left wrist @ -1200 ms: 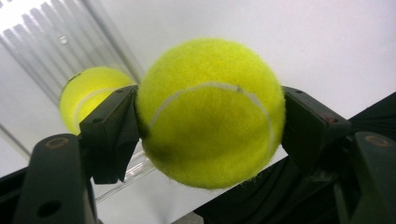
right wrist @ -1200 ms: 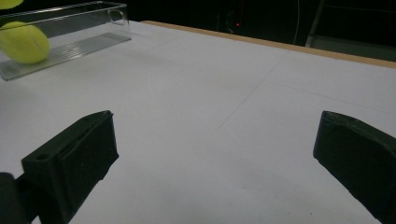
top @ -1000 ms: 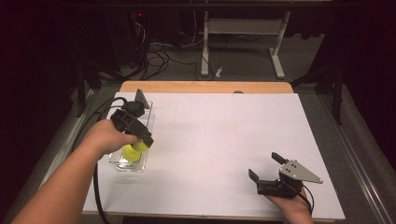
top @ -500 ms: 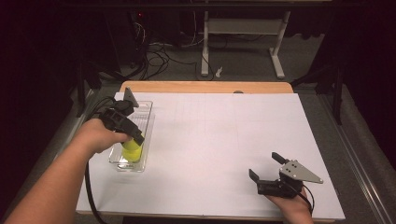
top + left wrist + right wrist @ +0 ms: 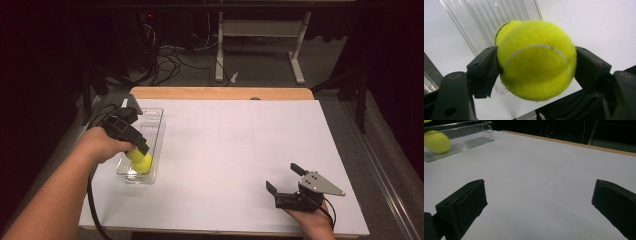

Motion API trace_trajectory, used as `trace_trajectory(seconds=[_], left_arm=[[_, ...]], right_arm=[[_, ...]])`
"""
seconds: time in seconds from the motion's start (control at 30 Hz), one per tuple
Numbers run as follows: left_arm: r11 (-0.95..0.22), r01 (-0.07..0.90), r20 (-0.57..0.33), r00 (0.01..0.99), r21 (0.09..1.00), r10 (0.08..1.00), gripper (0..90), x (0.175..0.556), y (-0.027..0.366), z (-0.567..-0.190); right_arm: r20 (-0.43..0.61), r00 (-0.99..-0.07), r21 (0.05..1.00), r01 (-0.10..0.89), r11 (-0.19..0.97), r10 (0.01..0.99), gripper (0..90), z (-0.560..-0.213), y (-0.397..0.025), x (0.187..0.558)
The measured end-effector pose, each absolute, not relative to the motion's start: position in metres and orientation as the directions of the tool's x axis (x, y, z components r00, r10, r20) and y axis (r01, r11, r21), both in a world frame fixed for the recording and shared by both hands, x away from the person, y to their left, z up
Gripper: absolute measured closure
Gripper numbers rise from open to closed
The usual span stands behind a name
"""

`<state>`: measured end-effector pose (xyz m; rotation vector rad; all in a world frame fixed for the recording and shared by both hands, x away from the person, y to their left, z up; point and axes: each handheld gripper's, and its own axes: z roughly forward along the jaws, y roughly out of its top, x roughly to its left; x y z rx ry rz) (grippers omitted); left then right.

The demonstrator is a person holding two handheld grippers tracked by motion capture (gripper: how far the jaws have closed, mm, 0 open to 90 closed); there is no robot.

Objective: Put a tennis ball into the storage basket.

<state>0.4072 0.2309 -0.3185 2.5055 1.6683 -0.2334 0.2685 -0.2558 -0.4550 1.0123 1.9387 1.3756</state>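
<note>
Left gripper point(image 5: 136, 150) clamped on tennis ball point(image 5: 536, 60) above clear tray point(image 5: 155, 131); right gripper point(image 5: 285, 181) wide, clear of edges.

A white sheet point(image 5: 240, 150) covers the wooden table point(image 5: 220, 93); cables point(image 5: 170, 55) and a stand point(image 5: 260, 37) lie beyond.

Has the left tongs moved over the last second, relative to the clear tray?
Yes. The left tongs, shut on a tennis ball, drew back along the clear tray toward its near end and the person.
</note>
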Motion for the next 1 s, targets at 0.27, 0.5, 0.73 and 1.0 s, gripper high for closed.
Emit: trace_trajectory(seconds=[0.27,0.5,0.73,1.0], left_arm=[[-0.374,0.927,-0.188,0.371,0.023,0.909,26.9,0.416,0.23,-0.31],[-0.356,0.934,-0.183,0.355,0.026,0.917,26.9,0.428,0.235,-0.306],[-0.35,0.936,-0.186,0.349,0.029,0.919,26.9,0.438,0.234,-0.306],[-0.352,0.936,-0.19,0.349,0.017,0.918,26.9,0.446,0.232,-0.312]], right_arm=[[-0.01,-0.565,0.946,0.262,0.191,0.825,0.4,-0.455,-0.256,0.268],[-0.008,-0.562,0.946,0.263,0.188,0.827,0.4,-0.455,-0.257,0.268],[-0.009,-0.563,0.946,0.264,0.19,0.826,0.4,-0.456,-0.257,0.269],[-0.004,-0.563,0.946,0.266,0.186,0.826,0.4,-0.456,-0.257,0.27]])
